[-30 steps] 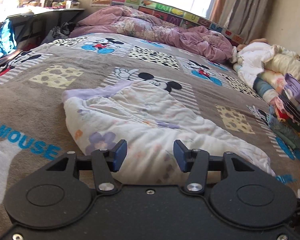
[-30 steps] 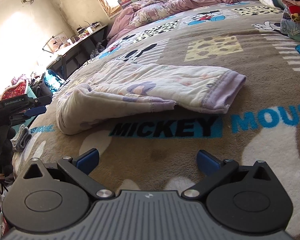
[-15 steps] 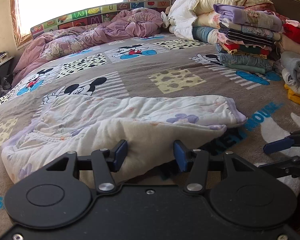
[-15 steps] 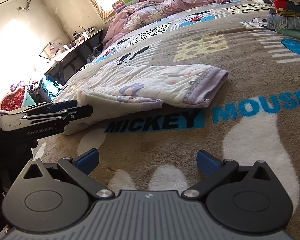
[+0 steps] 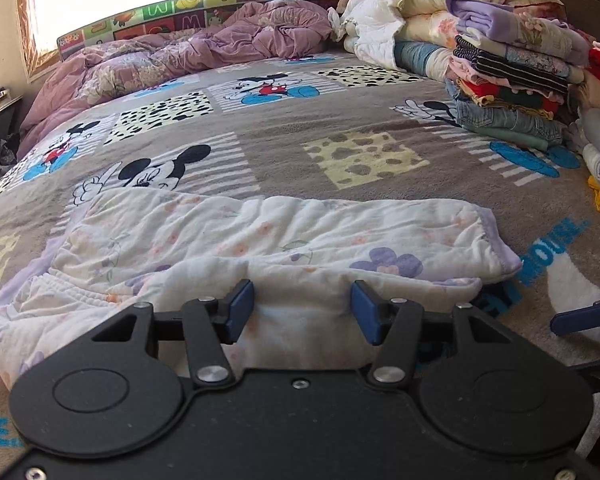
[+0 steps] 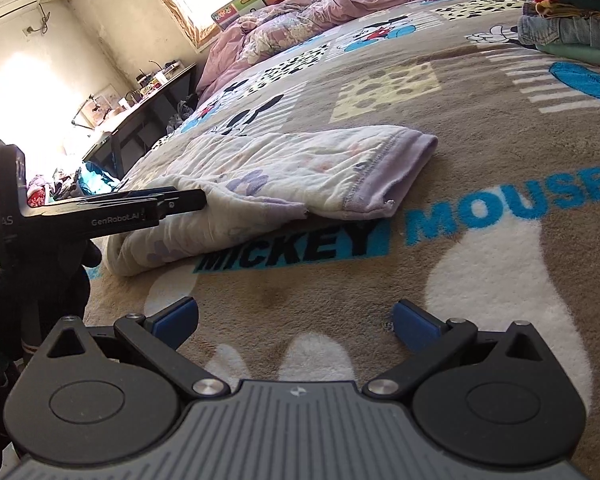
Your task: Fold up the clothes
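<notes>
A white floral garment with lilac trim [image 5: 260,240] lies folded lengthwise on the Mickey Mouse blanket [image 5: 364,160]. My left gripper [image 5: 302,310] is open, its blue pads on either side of the garment's near folded edge, touching or just above the cloth. In the right wrist view the garment [image 6: 292,172] lies ahead to the left, and the left gripper [image 6: 196,200] reaches its near edge from the left. My right gripper [image 6: 296,320] is wide open and empty over bare blanket, short of the garment. Its blue fingertip [image 5: 580,316] shows at the right of the left wrist view.
A tall stack of folded clothes [image 5: 512,80] and bedding stands at the right side of the bed. A crumpled purple duvet [image 5: 204,52] lies along the far headboard. A desk with clutter [image 6: 140,96] stands beside the bed on the left.
My left gripper has swung round from the garment's end to its long near edge and closed in on it. My right gripper stayed open and moved slightly closer.
</notes>
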`<state>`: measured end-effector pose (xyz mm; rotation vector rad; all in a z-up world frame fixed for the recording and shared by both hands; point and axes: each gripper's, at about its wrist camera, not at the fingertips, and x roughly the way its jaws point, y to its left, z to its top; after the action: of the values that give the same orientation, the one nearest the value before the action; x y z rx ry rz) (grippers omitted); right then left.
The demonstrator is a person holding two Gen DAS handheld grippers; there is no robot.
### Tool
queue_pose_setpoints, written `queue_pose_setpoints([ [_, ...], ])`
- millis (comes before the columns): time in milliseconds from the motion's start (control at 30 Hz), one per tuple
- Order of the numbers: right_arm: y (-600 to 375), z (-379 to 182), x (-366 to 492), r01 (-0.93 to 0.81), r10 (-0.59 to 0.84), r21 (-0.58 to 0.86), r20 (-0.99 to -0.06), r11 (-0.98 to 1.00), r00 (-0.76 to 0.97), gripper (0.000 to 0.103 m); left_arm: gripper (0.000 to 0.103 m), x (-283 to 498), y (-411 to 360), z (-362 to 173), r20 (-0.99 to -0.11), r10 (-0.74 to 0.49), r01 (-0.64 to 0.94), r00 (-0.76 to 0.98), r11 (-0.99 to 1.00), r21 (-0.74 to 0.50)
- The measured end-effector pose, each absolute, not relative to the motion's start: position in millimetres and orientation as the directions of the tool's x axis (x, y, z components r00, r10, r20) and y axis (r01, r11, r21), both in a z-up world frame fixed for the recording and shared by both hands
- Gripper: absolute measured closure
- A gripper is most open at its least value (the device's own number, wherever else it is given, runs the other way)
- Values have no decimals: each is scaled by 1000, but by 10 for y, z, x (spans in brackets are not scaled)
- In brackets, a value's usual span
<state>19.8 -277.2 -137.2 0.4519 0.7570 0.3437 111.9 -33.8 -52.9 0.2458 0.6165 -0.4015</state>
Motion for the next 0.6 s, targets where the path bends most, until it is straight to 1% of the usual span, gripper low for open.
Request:
queue_pose_setpoints([
  [167,-2767,-1368,175,-138,458,513,-574,847,678,0,48,798,-339,-436,-577,-305,471,757,867,160],
  [300,-2772,-1366,149,-135,459,517,-573,845,679,0,48,688,-445,-557,-596,-329,533,733,821,203],
  [433,-2790,-1366,131,-130,456,518,-575,846,680,0,48,755,-610,-814,-610,-296,565,735,765,310],
  [533,-2806,-1364,125,-125,452,517,-577,847,680,0,48,878,-726,-1002,-616,-241,563,750,722,403],
  [600,-2820,-1362,121,-120,449,517,-577,848,682,0,48,927,-780,-1079,-613,-227,567,757,695,443],
])
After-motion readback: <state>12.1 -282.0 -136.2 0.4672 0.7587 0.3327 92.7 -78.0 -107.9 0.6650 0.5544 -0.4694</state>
